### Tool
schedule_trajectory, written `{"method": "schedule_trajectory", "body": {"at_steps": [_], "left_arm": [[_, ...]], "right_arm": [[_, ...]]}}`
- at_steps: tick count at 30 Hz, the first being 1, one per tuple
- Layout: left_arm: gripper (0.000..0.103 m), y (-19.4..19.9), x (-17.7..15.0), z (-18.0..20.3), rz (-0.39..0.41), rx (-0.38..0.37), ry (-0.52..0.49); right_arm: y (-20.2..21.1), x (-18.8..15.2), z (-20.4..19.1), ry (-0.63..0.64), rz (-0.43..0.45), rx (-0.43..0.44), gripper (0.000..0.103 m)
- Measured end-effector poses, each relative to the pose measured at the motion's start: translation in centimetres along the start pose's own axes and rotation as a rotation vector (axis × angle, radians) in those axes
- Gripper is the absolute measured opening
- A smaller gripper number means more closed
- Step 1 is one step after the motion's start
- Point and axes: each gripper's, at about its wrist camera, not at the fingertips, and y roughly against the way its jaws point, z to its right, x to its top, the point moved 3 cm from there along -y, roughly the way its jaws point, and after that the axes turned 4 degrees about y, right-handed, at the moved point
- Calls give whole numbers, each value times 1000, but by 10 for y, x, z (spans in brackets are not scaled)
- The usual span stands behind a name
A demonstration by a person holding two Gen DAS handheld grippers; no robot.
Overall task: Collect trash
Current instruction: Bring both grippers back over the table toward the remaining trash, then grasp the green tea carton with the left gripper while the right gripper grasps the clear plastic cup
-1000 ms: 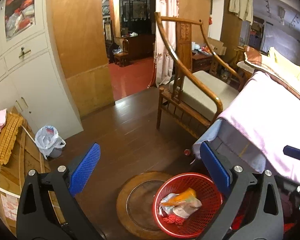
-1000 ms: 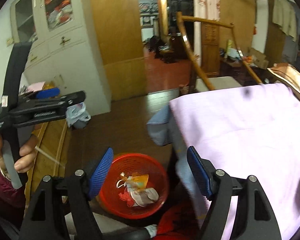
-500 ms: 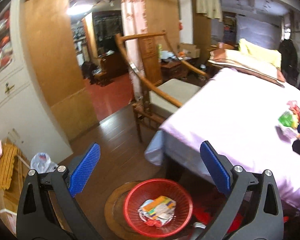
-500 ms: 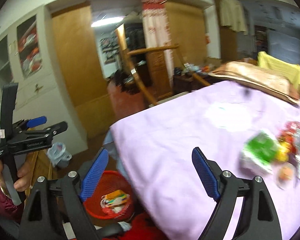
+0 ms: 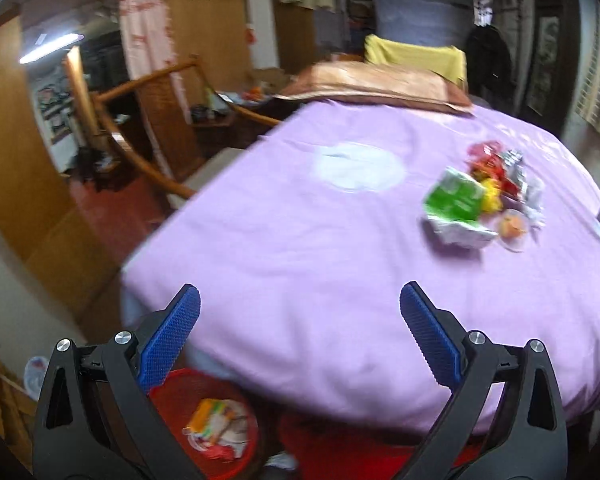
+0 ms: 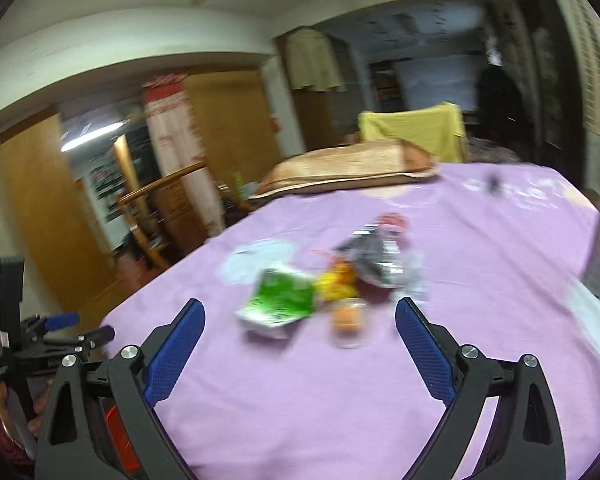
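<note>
A pile of trash is seen mid-frame on a lilac bedspread, just beyond the right gripper, whose jaws are opening with nothing between them. The left gripper is held spread apart and empty. A red basket with wrappers inside sits at lower left of the left view.

The right tongs fill the lower half of the right wrist frame, blue pads spread wide and opening, nothing between them; the left tongs likewise gape empty; a hand grips their handle at lower left.
</note>
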Motion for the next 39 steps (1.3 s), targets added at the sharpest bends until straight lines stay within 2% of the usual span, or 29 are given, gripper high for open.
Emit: {"method": "schedule_trajectory", "body": {"at_steps": [6,12,17,19,26,31,34,39], "left_arm": [[96,-49,20,64,-60,-87,-70],[96,-89,40,122,-109,-166,-142],[96,-114,55,146,-130,-186,-166],[96,-127,60,152,-145,-188,-162],[96,-155,67,167,-181,-197,-172],[96,-164,58,170,-212,-178,-205],[96,-170,50,154,-238,-126,-207],[96,-172,55,98,-234,-68,-96]], "right_arm": [[-15,-3,49,-87,-8,-82,95],[-39,-8,73,-131,-48,-106,95],[-56,-16,80,-136,-88,-124,95],[-61,-18,79,-148,-114,-97,95],[-71,-25,72,-144,-177,-51,95],[-71,-27,67,-114,-183,-64,95],[-70,-27,66,-116,-180,-64,95],[-69,-28,65,-125,-186,-48,96]]}}
